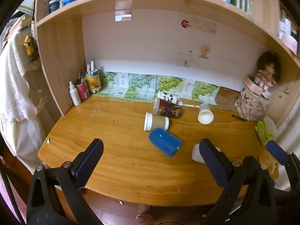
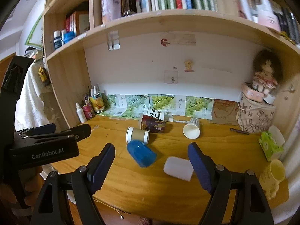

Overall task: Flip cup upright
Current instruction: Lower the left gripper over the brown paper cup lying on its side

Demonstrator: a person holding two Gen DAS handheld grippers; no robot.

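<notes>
Several cups lie on their sides on the wooden desk (image 1: pixel 121 159): a blue cup (image 1: pixel 165 143) (image 2: pixel 141 154), a brown cup with white rim (image 1: pixel 156 121) (image 2: pixel 137 134), a dark red patterned cup (image 1: pixel 168 108) (image 2: pixel 152 124), a panda-print cup (image 1: pixel 167 96) (image 2: pixel 155 114), a white paper cup (image 1: pixel 205 113) (image 2: pixel 191 128) and a translucent white cup (image 1: pixel 196 152) (image 2: pixel 178 167). A yellow cup (image 2: pixel 272 176) stands upright at the right edge. My left gripper (image 1: pixel 150 150) is open and empty before the blue cup. My right gripper (image 2: pixel 151 156) is open and empty, above the desk's front between blue and translucent cups.
A spray bottle (image 1: pixel 74 93) and pen tins (image 1: pixel 93 81) stand in the back left corner. A patterned bag with a doll (image 1: pixel 252 103) fills the back right. A green packet (image 1: pixel 263 132) lies at the right. Shelves with books hang above.
</notes>
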